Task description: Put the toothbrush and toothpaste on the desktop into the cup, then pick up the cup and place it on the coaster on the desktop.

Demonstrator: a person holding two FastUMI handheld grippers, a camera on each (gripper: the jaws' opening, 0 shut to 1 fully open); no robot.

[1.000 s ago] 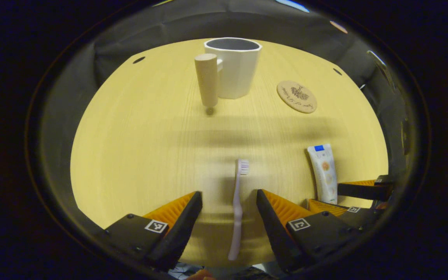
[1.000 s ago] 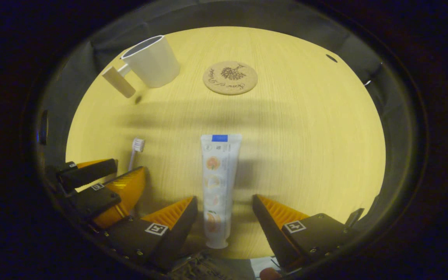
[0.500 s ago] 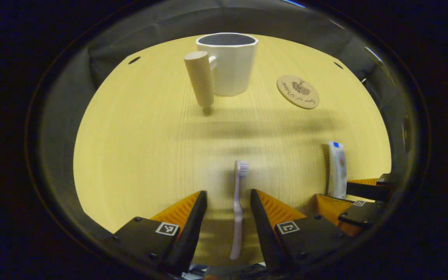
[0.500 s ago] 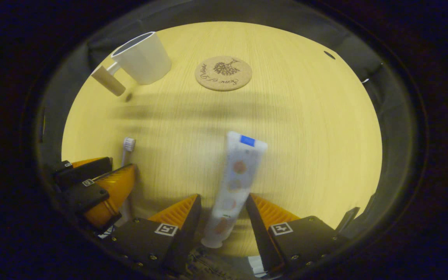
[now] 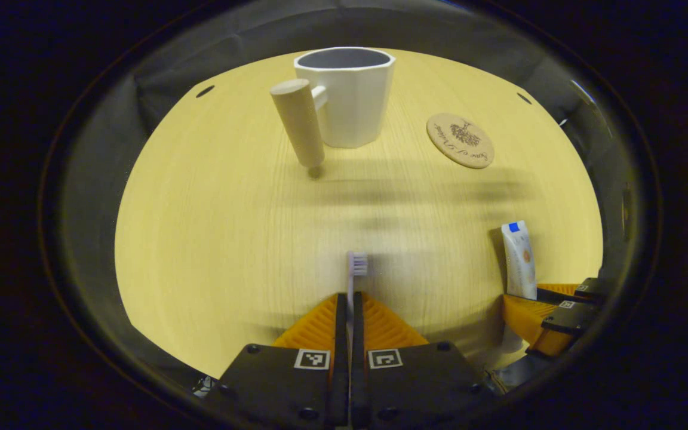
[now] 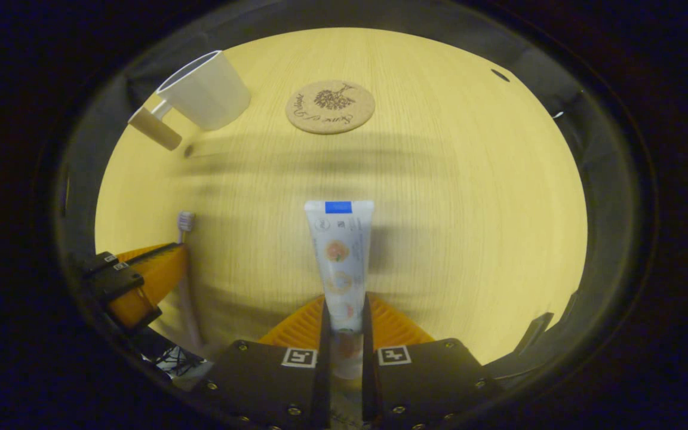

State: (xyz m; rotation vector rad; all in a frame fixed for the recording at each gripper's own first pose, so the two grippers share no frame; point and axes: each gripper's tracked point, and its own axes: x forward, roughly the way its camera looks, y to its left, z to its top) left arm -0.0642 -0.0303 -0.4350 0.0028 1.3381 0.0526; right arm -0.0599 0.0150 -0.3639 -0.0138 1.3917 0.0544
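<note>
Near the bottom of the left gripper view, the left gripper (image 5: 350, 310) clamps the toothbrush (image 5: 356, 266), well short of the cup (image 5: 350, 95); the coaster (image 5: 460, 141) lies right of the cup on the desktop (image 5: 212, 227).

Right gripper view: the right gripper (image 6: 343, 313) pinches the toothpaste (image 6: 339, 251), well apart from the cup (image 6: 203, 89).

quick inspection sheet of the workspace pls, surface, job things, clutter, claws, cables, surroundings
surface: pale wood desktop, two small dark holes near its far corners
job's things: toothbrush and toothpaste each gripped; empty white cup upright at the back; cork coaster bare beside it
clutter: nothing seen
claws: left claw shut on toothbrush; right claw shut on toothpaste
cables: thin dark wires below the desktop's near edge
surroundings: black cloth wall
</note>
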